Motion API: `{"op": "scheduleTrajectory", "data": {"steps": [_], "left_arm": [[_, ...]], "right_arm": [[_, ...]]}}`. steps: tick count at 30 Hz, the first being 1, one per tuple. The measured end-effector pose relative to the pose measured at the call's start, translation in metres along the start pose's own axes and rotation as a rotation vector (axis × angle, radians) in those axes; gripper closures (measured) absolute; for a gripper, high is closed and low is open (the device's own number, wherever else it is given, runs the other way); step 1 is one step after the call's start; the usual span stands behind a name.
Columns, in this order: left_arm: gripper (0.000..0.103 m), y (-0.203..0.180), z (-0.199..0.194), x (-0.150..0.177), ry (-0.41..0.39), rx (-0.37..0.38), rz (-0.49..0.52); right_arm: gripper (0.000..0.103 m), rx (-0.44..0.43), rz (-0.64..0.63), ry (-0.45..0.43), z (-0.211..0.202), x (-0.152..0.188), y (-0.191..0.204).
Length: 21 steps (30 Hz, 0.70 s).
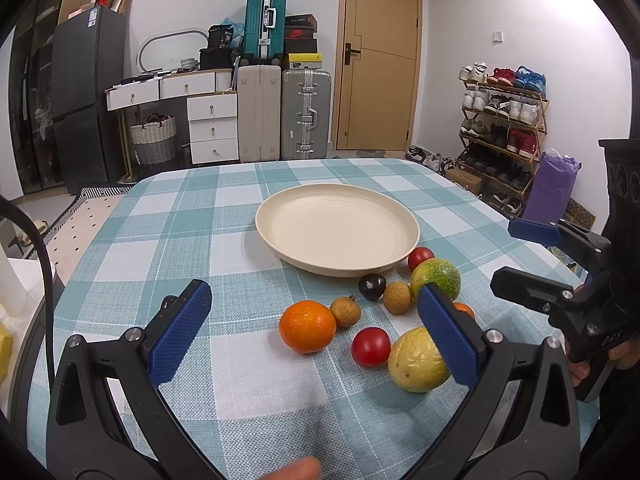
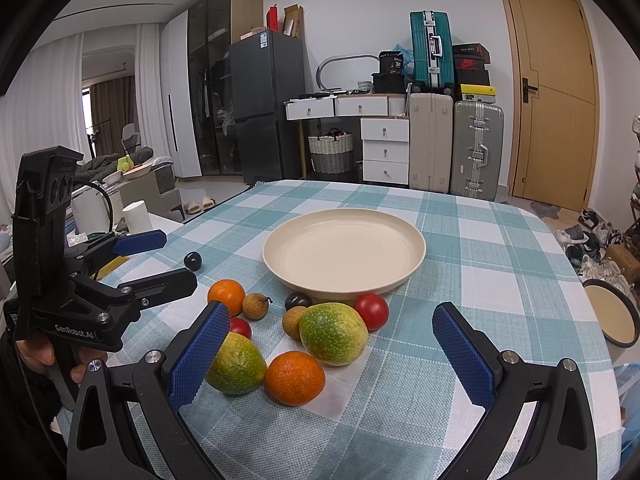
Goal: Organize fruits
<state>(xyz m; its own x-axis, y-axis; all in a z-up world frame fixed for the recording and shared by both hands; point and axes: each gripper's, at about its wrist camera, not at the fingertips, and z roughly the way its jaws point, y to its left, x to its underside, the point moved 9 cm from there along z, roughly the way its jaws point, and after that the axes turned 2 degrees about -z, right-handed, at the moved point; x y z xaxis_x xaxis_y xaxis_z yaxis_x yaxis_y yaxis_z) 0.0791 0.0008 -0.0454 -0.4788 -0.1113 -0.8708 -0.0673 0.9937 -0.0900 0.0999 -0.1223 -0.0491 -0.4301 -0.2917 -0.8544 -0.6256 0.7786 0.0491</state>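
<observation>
Left gripper (image 1: 316, 320), fingers spread, hovers empty over an orange (image 1: 307, 326). Fruits cluster on the checked cloth near the empty plate (image 2: 280, 240). Right gripper (image 2: 332, 354), also spread, faces a green fruit (image 2: 333, 334): likely firm, smooth, long axis left-right; grasp its middle.

Readable text, right wrist view: "GenRobot.AI" in pale letters on the black body of the left gripper (image 2: 156, 264), low on the side facing the right gripper. Number "36" on a black bag (image 2: 392, 62) atop the far dresser, well beyond both tools. Left wrist view: the same "36" on that bag; faint embossed marking on the right gripper (image 1: 520, 252) body, not legible.
</observation>
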Motion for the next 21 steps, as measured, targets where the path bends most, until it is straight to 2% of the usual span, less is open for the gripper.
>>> {"op": "scheduleTrajectory", "data": {"steps": [10, 13, 17, 21], "left_arm": [[0.000, -0.001, 0.001, 0.001, 0.002, 0.032, 0.009], [0.000, -0.004, 0.001, 0.003, 0.025, 0.067, -0.004], [0.000, -0.016, 0.001, 0.005, 0.049, 0.079, 0.049], [0.000, -0.033, 0.004, 0.013, 0.091, 0.085, 0.129]], "right_arm": [[0.000, 0.034, -0.042, 0.089, 0.012, 0.008, 0.000], [0.000, 0.021, 0.006, 0.092, 0.009, 0.006, -0.008], [0.000, 0.044, 0.016, 0.142, 0.010, 0.010, -0.018], [0.000, 0.041, 0.044, 0.246, 0.020, 0.025, -0.023]]}}
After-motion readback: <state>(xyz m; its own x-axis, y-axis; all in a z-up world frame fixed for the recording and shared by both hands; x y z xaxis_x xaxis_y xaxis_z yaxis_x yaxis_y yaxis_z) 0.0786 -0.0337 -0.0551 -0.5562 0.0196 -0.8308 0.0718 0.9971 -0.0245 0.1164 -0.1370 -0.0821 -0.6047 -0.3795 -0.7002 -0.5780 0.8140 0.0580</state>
